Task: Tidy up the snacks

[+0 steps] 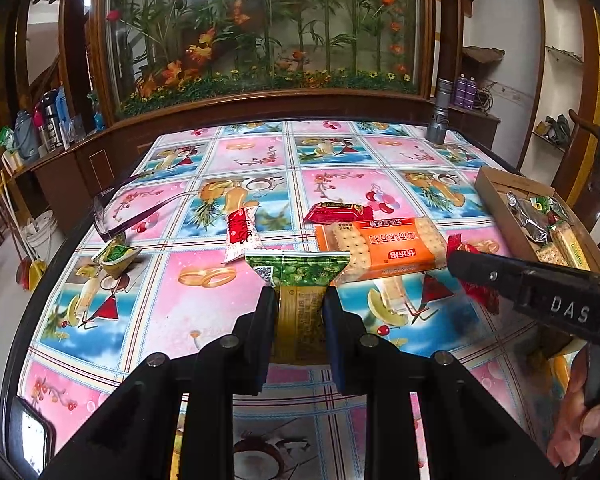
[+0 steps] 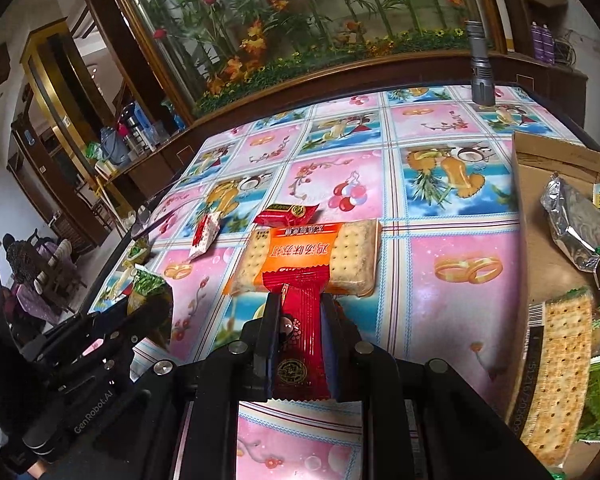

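Note:
My left gripper (image 1: 300, 294) is shut on a green and gold snack packet (image 1: 298, 272), held above the patterned tablecloth. My right gripper (image 2: 300, 300) is shut on a red snack packet (image 2: 300, 320); it shows at the right of the left wrist view (image 1: 456, 258). Just beyond both grippers an orange cracker pack (image 1: 384, 242) (image 2: 308, 254) lies flat. Behind it rest a red wrapped snack (image 1: 336, 211) (image 2: 286, 214) and a small red and white packet (image 1: 242, 238) (image 2: 206, 234). A green candy (image 1: 116, 256) lies near the left edge.
A cardboard box (image 1: 500, 184) (image 2: 540, 216) at the right holds several snacks, among them a silver packet (image 2: 576, 220) and cracker packs (image 2: 564, 372). Purple glasses (image 1: 112, 216) lie at the left. A grey flashlight (image 1: 440, 114) stands at the far right. A person's hand (image 1: 580, 420) grips the right tool.

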